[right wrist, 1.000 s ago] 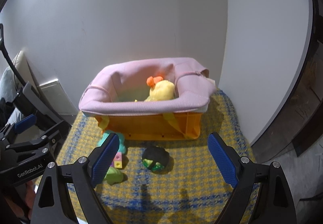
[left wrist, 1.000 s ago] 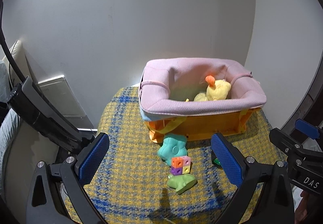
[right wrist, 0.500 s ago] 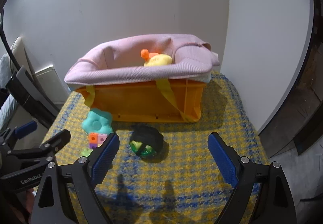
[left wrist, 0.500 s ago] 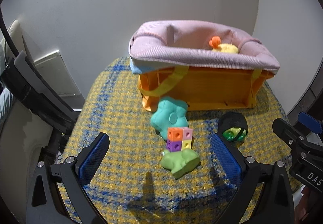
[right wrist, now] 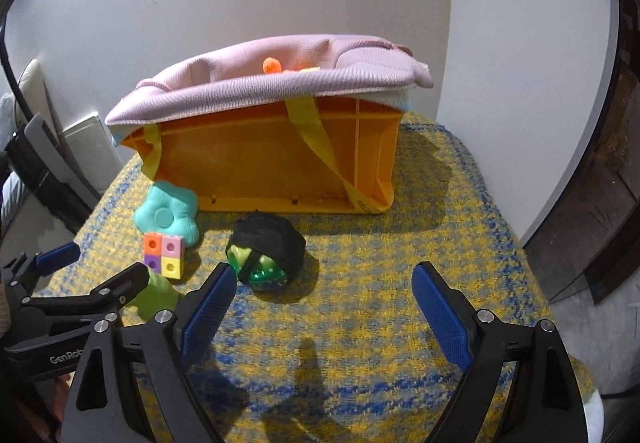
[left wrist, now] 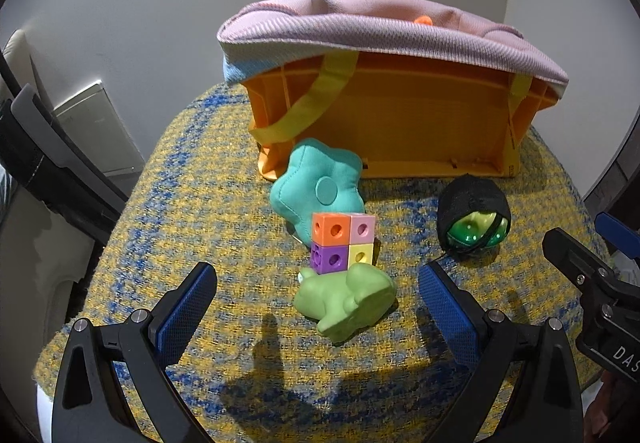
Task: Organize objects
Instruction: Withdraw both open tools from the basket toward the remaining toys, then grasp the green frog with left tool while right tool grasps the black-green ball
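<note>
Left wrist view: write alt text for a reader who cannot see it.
An open left gripper hangs over a green frog toy on a yellow-and-blue woven cloth. Behind the frog stand a four-colour cube block and a teal plush flower, with a black-wrapped green ball to the right and an orange bin behind.

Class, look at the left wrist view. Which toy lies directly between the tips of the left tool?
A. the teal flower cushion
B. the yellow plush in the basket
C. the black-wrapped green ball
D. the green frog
D: the green frog lies between the open blue pads of the left tool, untouched.
</note>
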Available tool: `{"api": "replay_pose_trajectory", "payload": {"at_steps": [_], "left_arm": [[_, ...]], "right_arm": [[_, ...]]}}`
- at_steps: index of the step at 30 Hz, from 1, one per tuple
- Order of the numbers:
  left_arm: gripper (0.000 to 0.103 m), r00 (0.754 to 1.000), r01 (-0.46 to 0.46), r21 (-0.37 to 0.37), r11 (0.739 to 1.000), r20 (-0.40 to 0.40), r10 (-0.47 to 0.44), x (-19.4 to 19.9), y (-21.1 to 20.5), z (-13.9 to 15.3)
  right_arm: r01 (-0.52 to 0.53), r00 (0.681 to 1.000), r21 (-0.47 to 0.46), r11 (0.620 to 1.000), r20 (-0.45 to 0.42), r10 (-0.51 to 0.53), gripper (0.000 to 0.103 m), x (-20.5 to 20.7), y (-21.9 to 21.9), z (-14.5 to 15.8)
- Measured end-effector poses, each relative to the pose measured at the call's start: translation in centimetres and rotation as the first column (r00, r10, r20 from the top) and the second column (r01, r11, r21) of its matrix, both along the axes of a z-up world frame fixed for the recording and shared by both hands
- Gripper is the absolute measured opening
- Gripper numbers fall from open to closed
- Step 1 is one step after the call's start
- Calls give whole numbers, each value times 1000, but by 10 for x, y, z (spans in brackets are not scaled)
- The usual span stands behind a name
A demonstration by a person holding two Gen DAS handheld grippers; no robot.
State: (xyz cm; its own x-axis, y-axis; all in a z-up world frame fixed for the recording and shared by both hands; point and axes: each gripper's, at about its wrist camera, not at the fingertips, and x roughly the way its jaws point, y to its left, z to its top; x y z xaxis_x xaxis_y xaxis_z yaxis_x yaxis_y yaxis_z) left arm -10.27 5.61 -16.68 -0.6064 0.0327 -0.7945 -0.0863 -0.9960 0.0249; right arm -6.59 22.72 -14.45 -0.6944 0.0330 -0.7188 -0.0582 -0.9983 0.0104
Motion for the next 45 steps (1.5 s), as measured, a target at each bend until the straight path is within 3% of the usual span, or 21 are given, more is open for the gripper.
{"api": "replay_pose_trajectory", "payload": {"at_steps": [8,17,24,45], "left_arm": [[101,1000,8,17,1000,22,-9,-1,3,-18],[91,999,19,21,1000,42,-20,0,6,-29],[65,997,40,26,999,61,-41,1,8,-34],[64,999,9,53,999,30,-11,27,-14,-27]], "right_arm": [[8,999,-29,1000,33,-7,89,-4,5,-14],[14,998,-58,998,54,-11,89,-9,7,-22],[14,998,-61,998,60,-10,90,-9,8,-24],[-17,999,-50,999,45,19,90,-13,-2,-23]]}}
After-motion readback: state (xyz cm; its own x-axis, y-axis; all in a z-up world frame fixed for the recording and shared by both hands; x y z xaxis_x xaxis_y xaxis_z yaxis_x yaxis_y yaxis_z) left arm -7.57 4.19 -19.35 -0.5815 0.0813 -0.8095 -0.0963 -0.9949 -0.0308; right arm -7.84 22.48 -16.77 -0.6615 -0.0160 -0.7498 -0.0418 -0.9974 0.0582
